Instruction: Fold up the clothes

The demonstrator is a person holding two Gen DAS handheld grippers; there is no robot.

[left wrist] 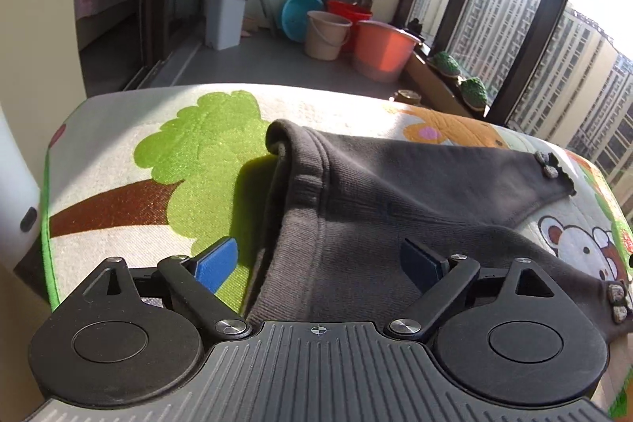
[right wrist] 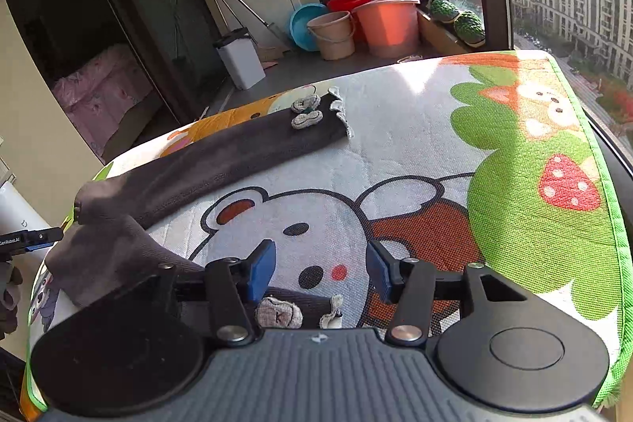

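Presently both grippers hover with jaws apart and empty: left gripper (left wrist: 318, 260) over the waistband of the grey trousers (left wrist: 395, 192) spread on the surface (right wrist: 415, 129), right gripper (right wrist: 321, 273) just beyond a cuff, so next comes pinching both ends to fold.

Matt grey ribbed-knit trousers (left wrist: 376, 192), coarse woven printed mat (right wrist: 435, 129), perhaps plastic buckets (left wrist: 383, 50)

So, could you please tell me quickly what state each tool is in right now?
Left tool: open, over the waistband of the grey trousers, not gripping them.
Right tool: open, holding nothing, above a trouser cuff.
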